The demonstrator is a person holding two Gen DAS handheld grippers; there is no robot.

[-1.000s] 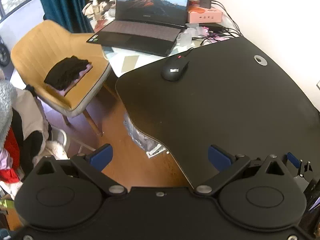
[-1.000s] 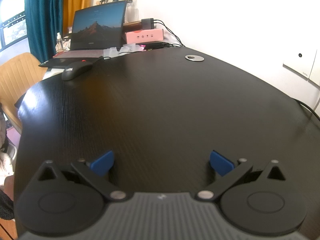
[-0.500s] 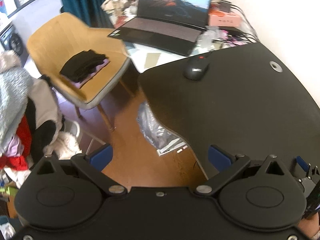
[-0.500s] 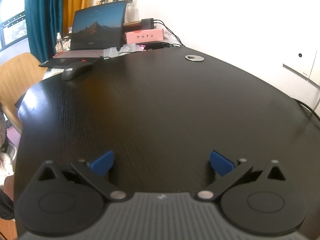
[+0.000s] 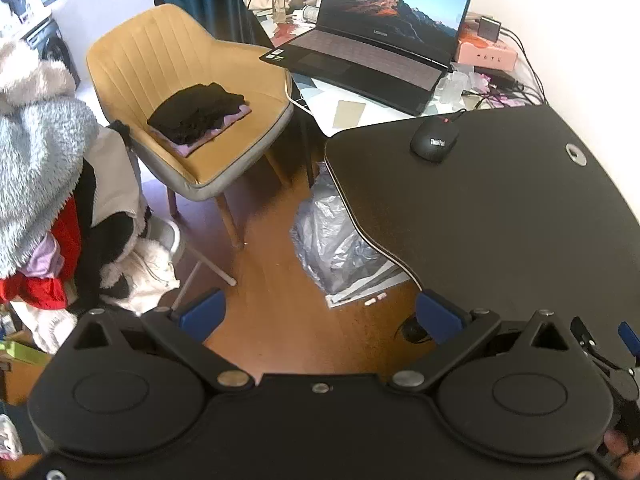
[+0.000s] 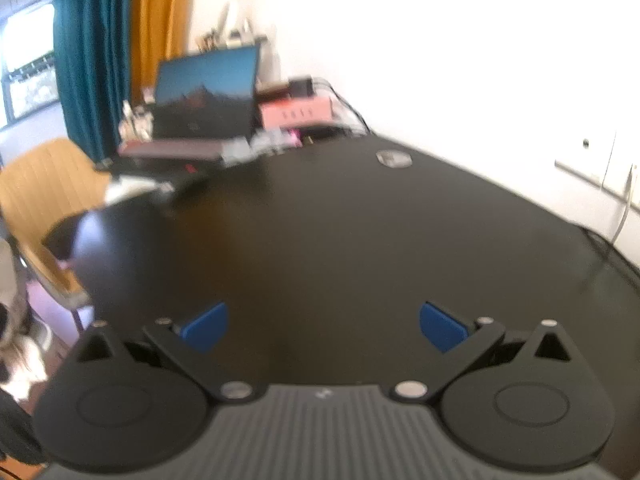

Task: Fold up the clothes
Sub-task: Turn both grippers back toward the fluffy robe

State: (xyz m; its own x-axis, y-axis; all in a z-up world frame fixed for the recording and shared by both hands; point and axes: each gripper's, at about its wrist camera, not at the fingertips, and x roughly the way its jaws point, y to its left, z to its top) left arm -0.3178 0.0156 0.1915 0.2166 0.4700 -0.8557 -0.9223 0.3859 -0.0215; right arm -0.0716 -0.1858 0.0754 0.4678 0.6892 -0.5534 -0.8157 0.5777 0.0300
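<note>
The counter [image 5: 500, 216] fills the right of the left wrist view; a mouse [image 5: 434, 142] sits on its far edge; behind the mouse a laptop [image 5: 376, 40] stands open on a second surface, with a box [image 5: 486, 50] and cables to its right; left of the counter stands a chair [image 5: 176, 92] with folded clothes [image 5: 198, 116] on its seat; a clothes heap [image 5: 52, 184] lies further left; a bag [image 5: 336, 240] lies on the floor [image 5: 272, 304] beside the counter's edge, between chair and counter.
</note>
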